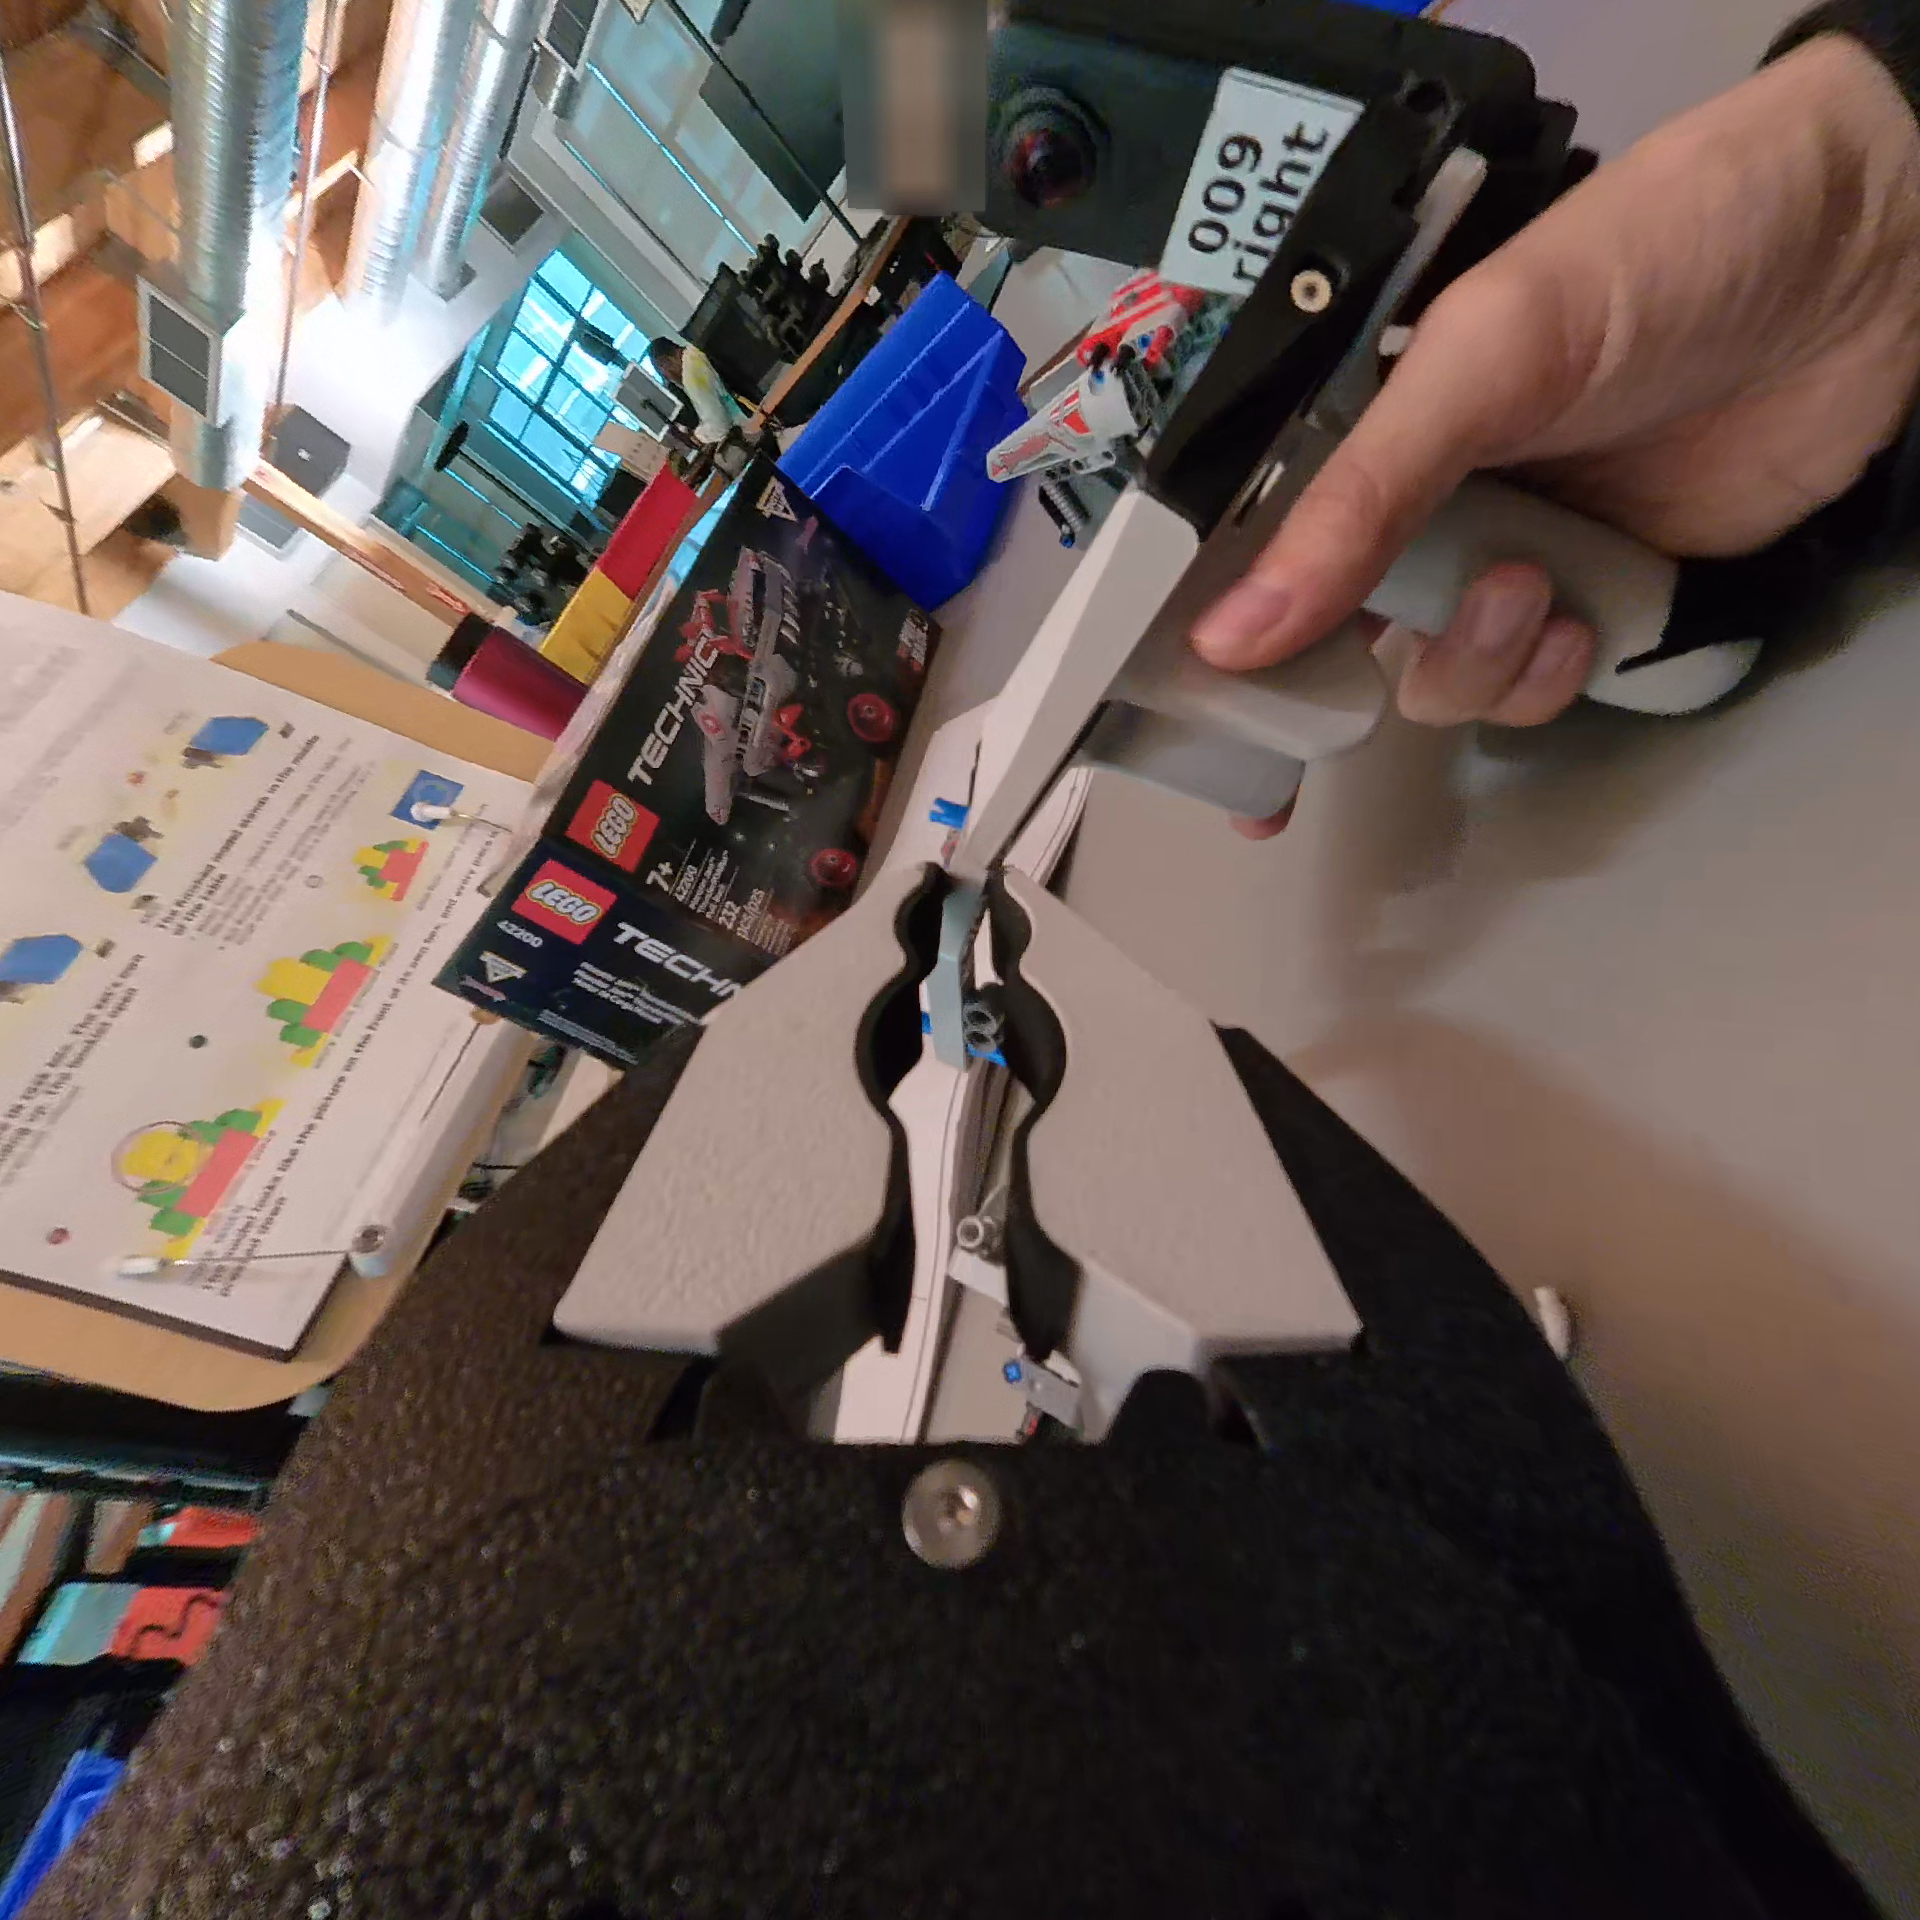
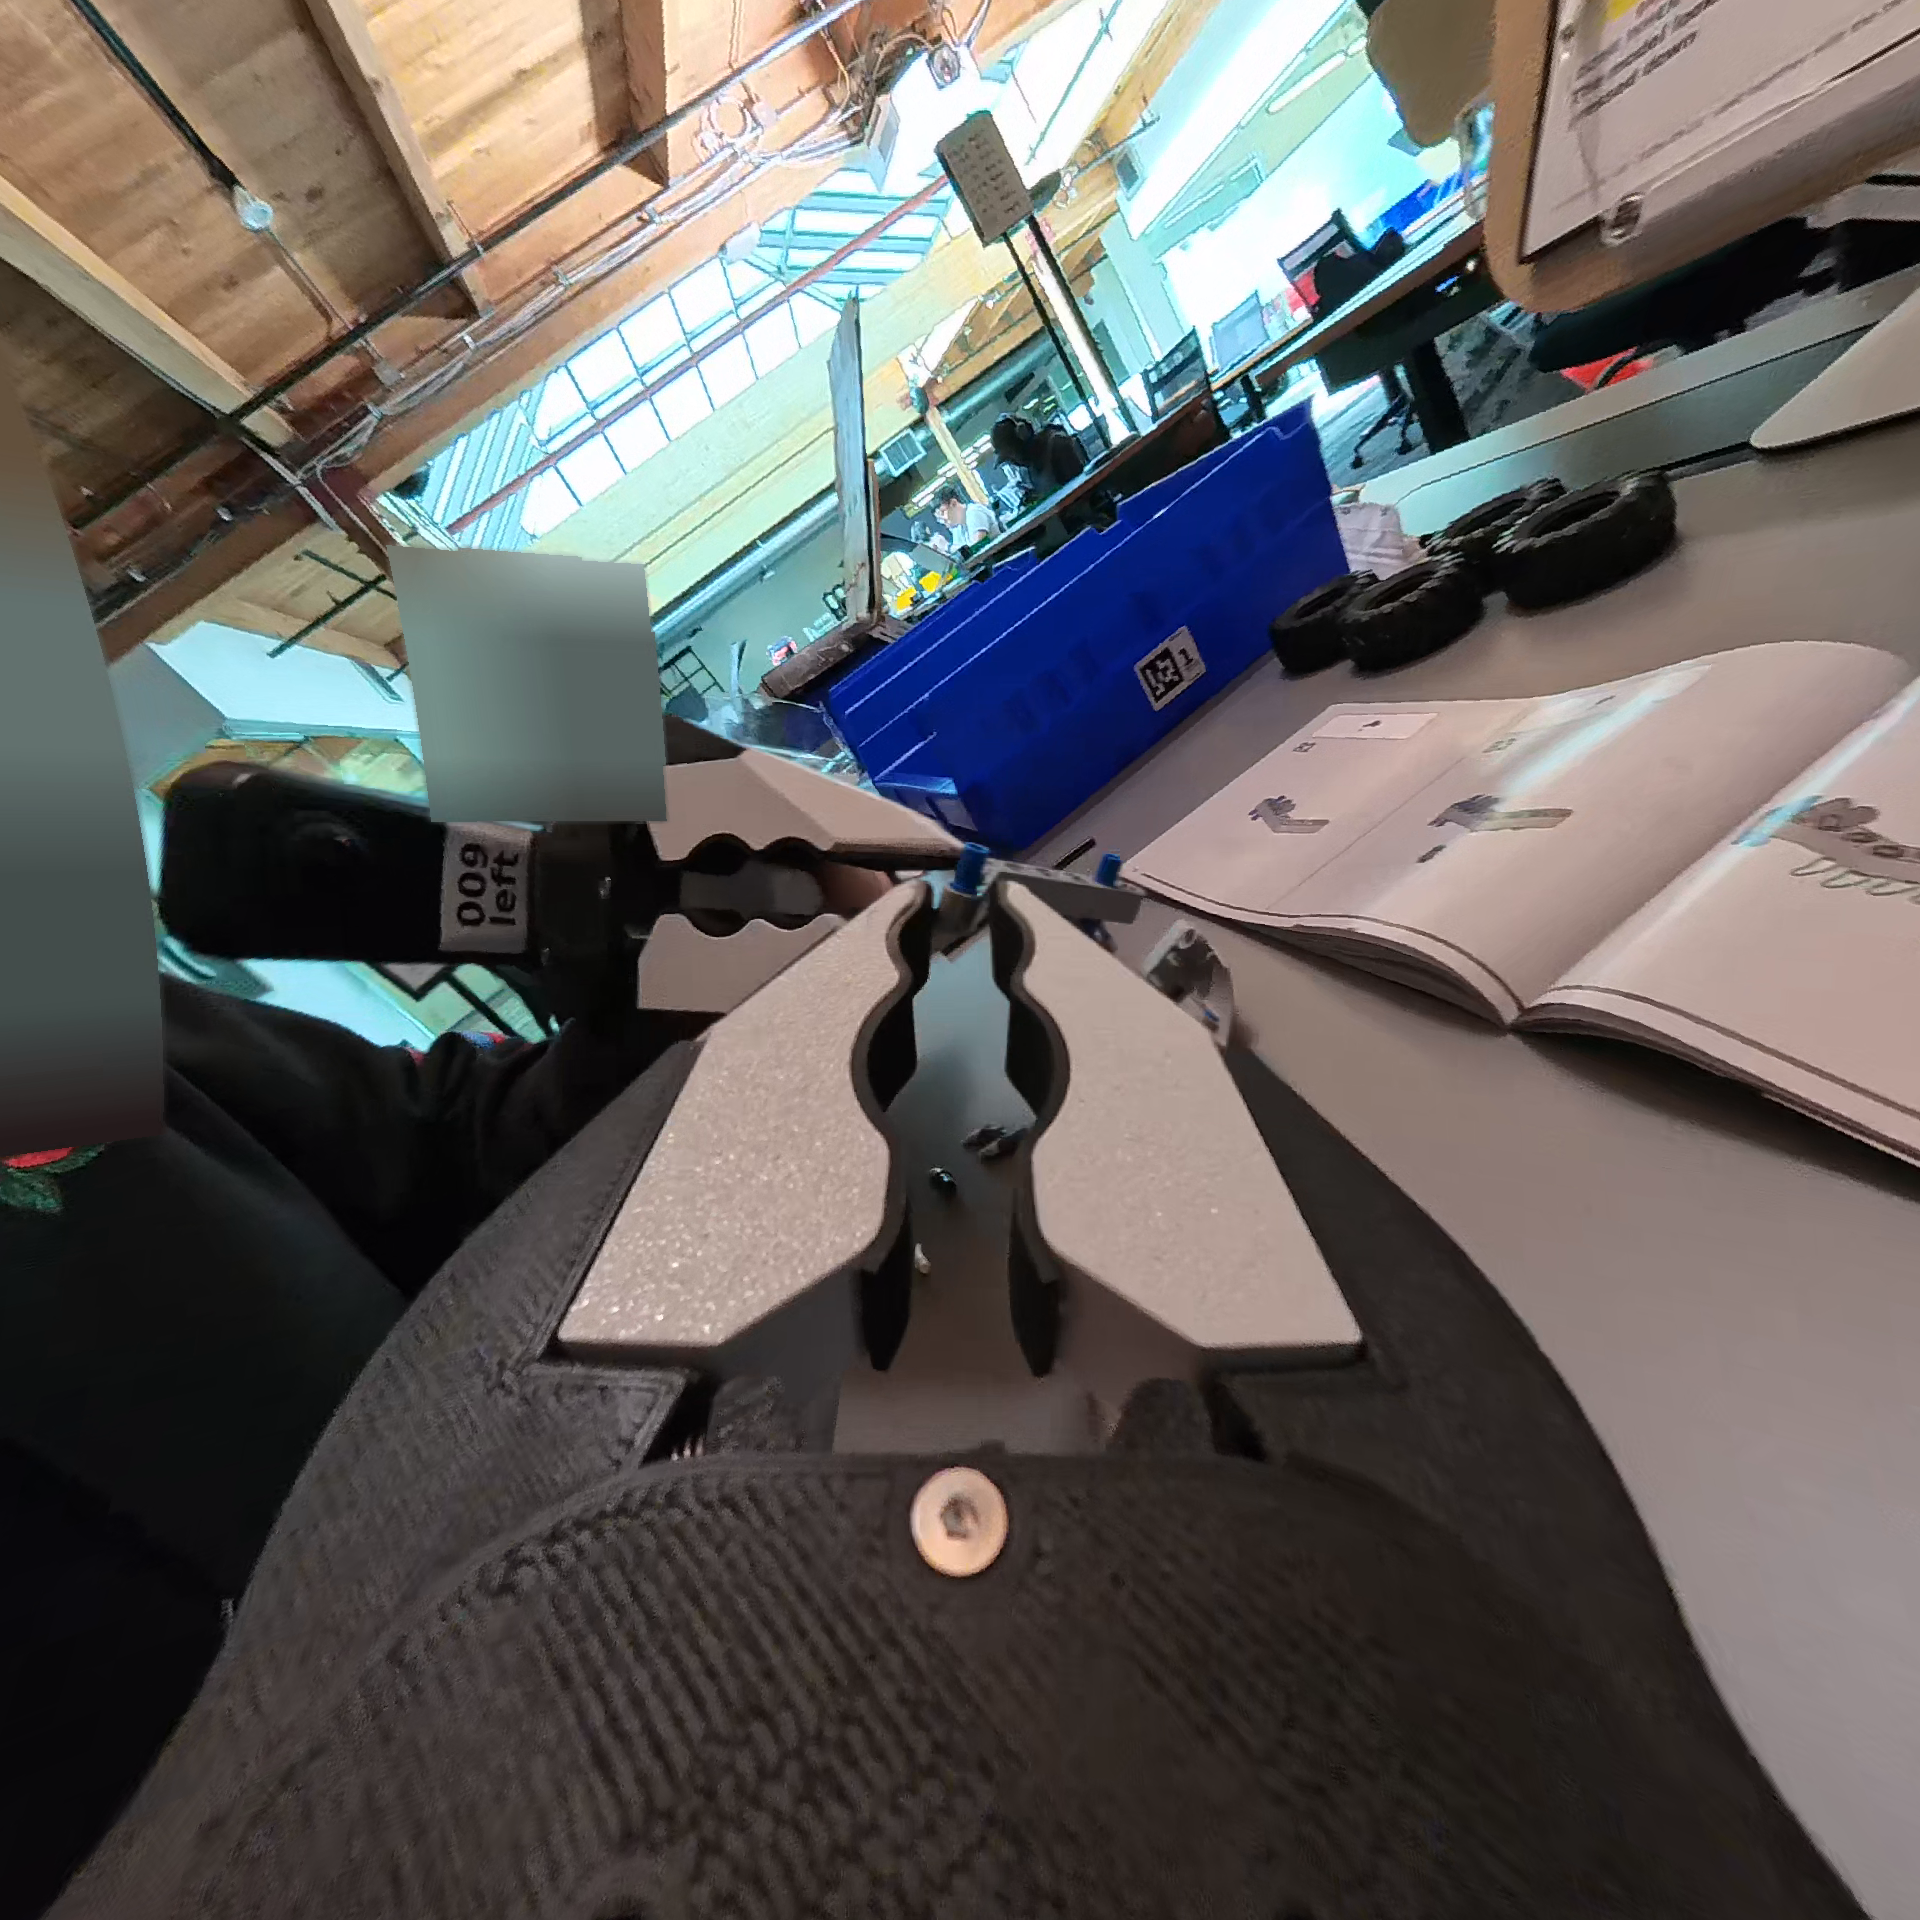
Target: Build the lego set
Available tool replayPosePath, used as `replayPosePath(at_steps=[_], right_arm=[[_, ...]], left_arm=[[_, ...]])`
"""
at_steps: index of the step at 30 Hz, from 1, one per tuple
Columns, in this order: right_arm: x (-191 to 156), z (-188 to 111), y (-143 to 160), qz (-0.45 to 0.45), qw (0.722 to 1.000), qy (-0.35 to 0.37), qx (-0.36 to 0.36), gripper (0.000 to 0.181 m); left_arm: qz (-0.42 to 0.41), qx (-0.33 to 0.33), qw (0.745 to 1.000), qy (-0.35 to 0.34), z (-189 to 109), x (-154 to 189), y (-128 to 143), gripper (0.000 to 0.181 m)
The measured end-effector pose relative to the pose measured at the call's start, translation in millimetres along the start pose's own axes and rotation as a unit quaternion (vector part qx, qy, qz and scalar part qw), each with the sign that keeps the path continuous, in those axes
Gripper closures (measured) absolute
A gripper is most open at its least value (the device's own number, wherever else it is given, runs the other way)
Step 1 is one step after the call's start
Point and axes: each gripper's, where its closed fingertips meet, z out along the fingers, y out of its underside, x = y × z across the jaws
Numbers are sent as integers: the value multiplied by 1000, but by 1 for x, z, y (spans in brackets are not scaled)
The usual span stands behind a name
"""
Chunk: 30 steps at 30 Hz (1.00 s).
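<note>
A: Where was the piece when we looked at this moment?

B: It was in the air above the grey table (image 2: 1558, 1455), between our two tools. Our left gripper (image 1: 961, 914) was pinching a grey beam (image 1: 954, 966) near its tips, and a small dark connector (image 1: 984, 1023) with a blue pin sat on the side of this beam.

A: And our right gripper (image 2: 956, 904)?

B: Its fingers were brought almost together on a small blue pin (image 2: 971, 868) at the end of the same beam. We could not tell for sure if the pin was gripped or only touched, because the tips hid the contact.

A: How did we judge the piece would handle?

B: Light and stiff, hard plastic, so it would not bend. But it is smooth and small, and we thought it could rotate or slip out if the push was not along the hole. A pin needs a firm straight press, so we judged it better to hold the beam on its flat sides, close to the hole, and the pin by its free half.

A: What else was near?

B: The open instruction booklet (image 2: 1507, 862), a blue bin (image 2: 1091, 675), black tyres (image 2: 1455, 592) behind it, and the set box (image 1: 717, 790) beside a half-built red and white model (image 1: 1091, 405). Some tiny parts lay loose on the table under us.
</note>
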Motion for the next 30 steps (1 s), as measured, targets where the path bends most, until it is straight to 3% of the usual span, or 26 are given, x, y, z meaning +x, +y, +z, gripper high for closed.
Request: replayPosePath(at_steps=[4,8,15,22,30], right_arm=[[-5,5,-1,26,999,-2,19,173],[-10,7,-6,123,990,-24,67,174],[-17,7,-12,320,927,-83,177,175],[-19,6,-14,328,921,-76,194,175],[-18,4,-13,319,925,-56,196,175]], left_arm=[[-29,19,999,17,-5,-3,-2,175],[-91,52,994,27,-9,-7,-9,175],[-124,94,988,19,-13,-12,-19,175],[-97,87,991,23,-13,-10,-21,168],[-31,38,998,-29,-6,-14,-15,167]])
